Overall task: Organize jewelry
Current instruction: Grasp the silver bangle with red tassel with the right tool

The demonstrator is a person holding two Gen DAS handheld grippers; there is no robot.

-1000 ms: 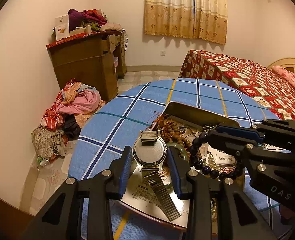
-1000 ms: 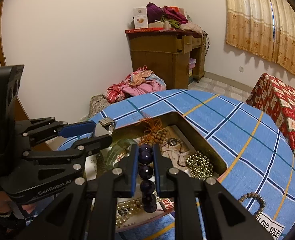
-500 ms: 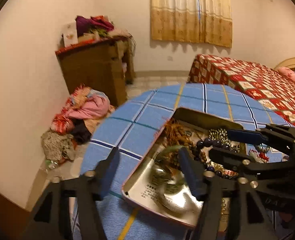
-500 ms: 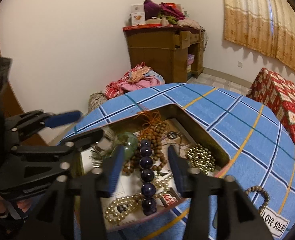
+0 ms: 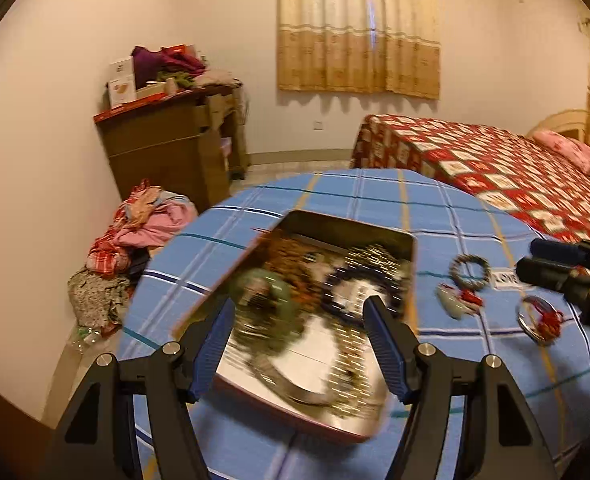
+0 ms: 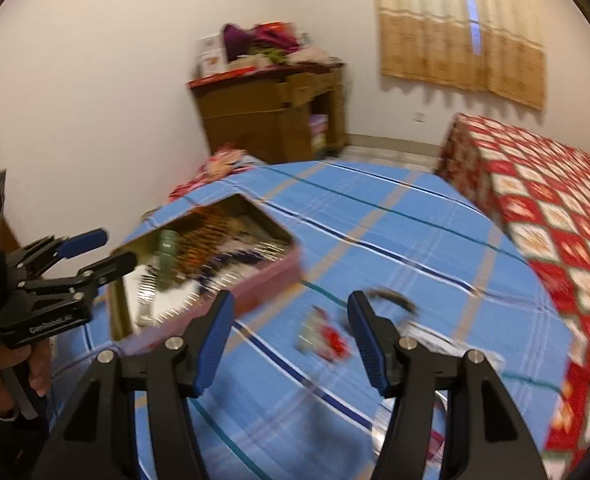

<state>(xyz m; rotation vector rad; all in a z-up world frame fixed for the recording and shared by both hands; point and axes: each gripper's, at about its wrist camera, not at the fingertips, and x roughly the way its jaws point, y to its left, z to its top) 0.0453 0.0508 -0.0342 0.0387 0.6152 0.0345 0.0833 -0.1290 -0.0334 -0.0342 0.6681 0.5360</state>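
A shallow metal tin [image 5: 347, 228] [image 6: 271, 276] sits on the blue plaid table [image 5: 255, 216], filled with blurred jewelry: a green bangle [image 5: 271, 292], a dark bead bracelet [image 5: 335, 284], brown beads and gold chains. My left gripper [image 5: 299, 344] is open and empty above the tin's near end. My right gripper [image 6: 289, 336] is open and empty over the table right of the tin. Beyond it lie a red-tasselled pendant [image 6: 327, 336] and a bead bracelet [image 6: 395, 298]. In the left wrist view the bracelet [image 5: 469, 270], the pendant [image 5: 457, 304] and a ring with a red tassel [image 5: 537, 320] lie on the cloth.
A bed with a red patterned cover [image 5: 515, 176] stands right of the table. A wooden cabinet [image 5: 167, 148] piled with clothes stands by the wall, with a heap of clothes [image 5: 135, 228] on the floor. The right gripper shows at the right edge of the left wrist view [image 5: 567, 276].
My left gripper opened and let go of the watch into the tin. My right gripper opened, released the dark bead bracelet into the tin and swung right over the table.
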